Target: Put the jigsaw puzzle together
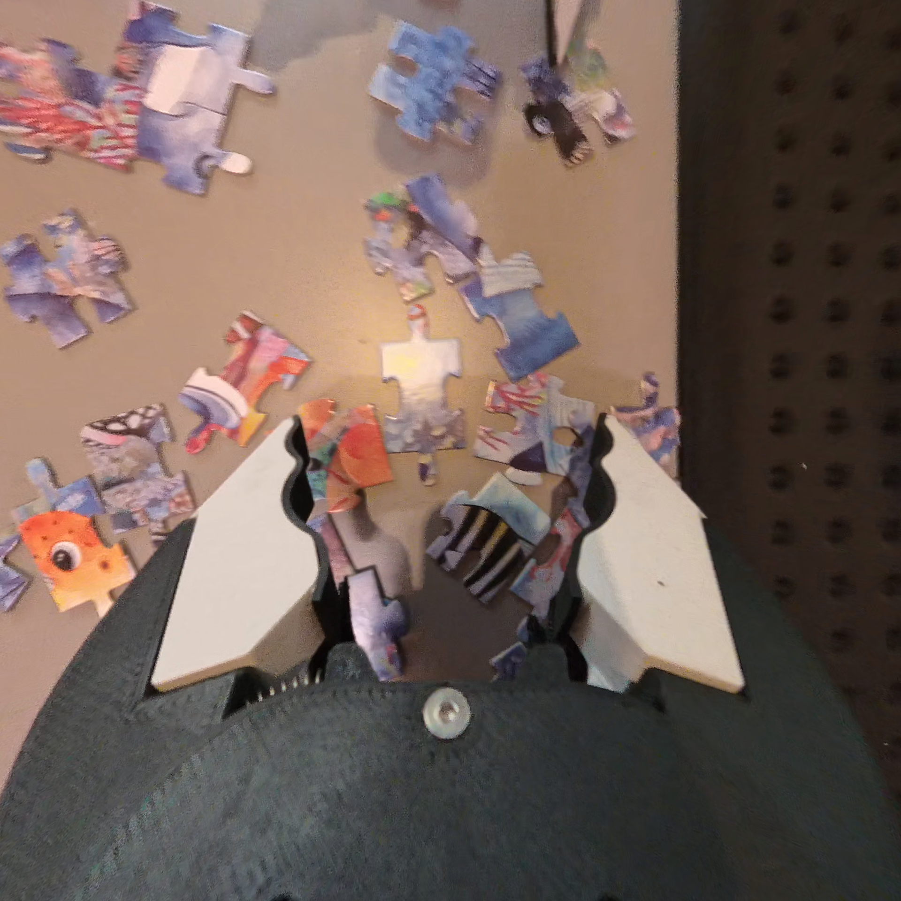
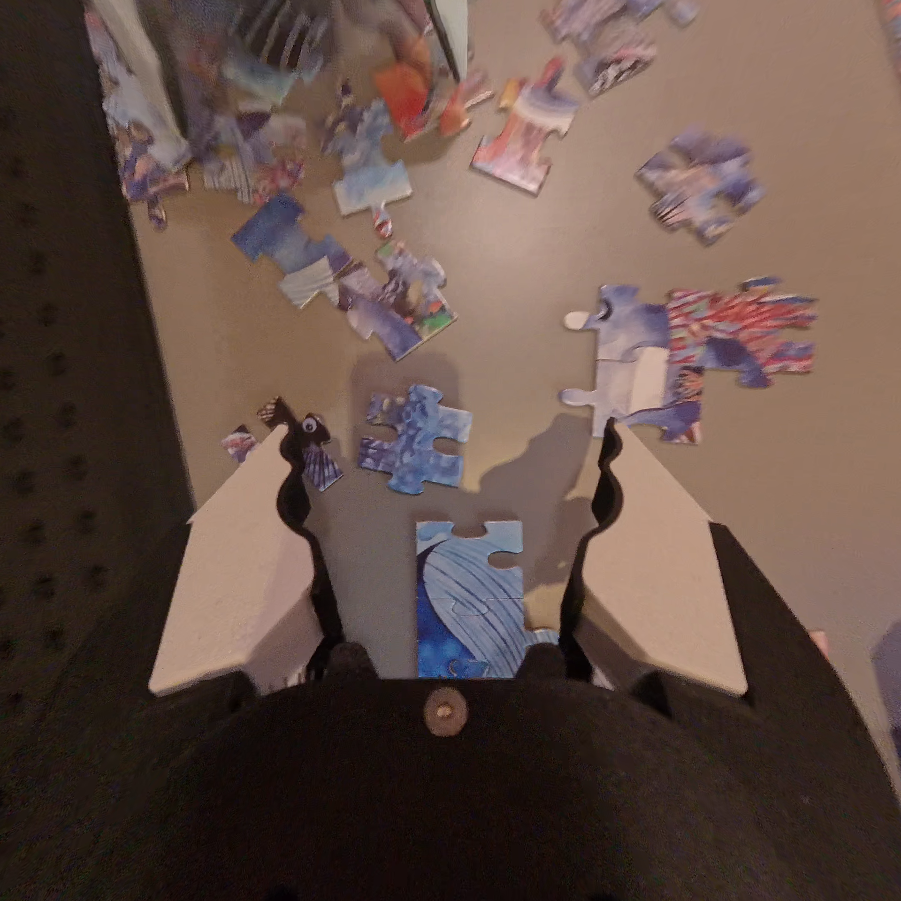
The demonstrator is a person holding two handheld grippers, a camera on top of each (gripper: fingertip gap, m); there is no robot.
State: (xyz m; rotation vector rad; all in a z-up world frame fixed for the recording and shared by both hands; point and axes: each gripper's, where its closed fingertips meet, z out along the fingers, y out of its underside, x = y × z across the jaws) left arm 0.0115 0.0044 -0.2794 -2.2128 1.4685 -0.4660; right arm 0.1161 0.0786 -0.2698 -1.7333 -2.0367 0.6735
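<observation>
Loose jigsaw pieces lie scattered on a tan table. My left gripper is open above a heap of pieces: an orange one, a black-striped one and a purple one lie between its fingers. A joined cluster of blue and red pieces lies at the far left. My right gripper is open and empty above two joined blue whale pieces. A mottled blue piece and a dark fish piece lie near its tips. The joined cluster sits to its right.
A black perforated board borders the table on the right in the left wrist view and on the left in the right wrist view. An orange fish piece lies at the left. The left gripper shows blurred at the top.
</observation>
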